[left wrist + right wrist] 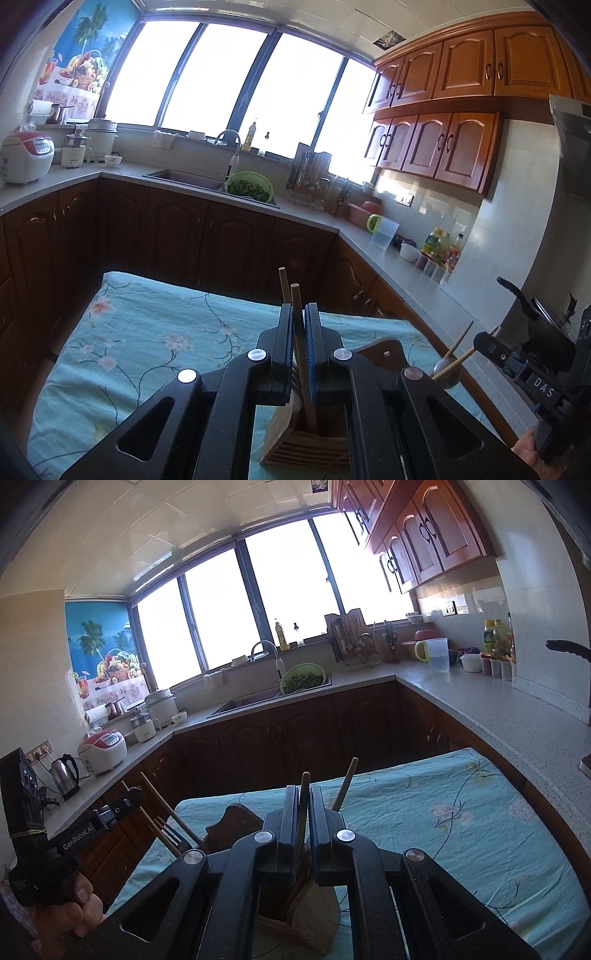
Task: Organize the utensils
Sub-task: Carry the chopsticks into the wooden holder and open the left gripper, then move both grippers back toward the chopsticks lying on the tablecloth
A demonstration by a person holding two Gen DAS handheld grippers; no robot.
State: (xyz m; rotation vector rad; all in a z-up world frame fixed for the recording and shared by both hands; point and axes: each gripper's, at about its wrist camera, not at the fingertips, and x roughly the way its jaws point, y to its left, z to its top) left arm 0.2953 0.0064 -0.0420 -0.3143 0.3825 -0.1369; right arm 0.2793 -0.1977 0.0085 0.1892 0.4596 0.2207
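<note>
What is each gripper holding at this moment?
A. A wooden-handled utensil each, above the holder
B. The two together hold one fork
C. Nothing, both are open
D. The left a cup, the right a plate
A: the left gripper is shut on a wooden handle and the right gripper on another handle, both above the wooden holder on the tablecloth.
</note>
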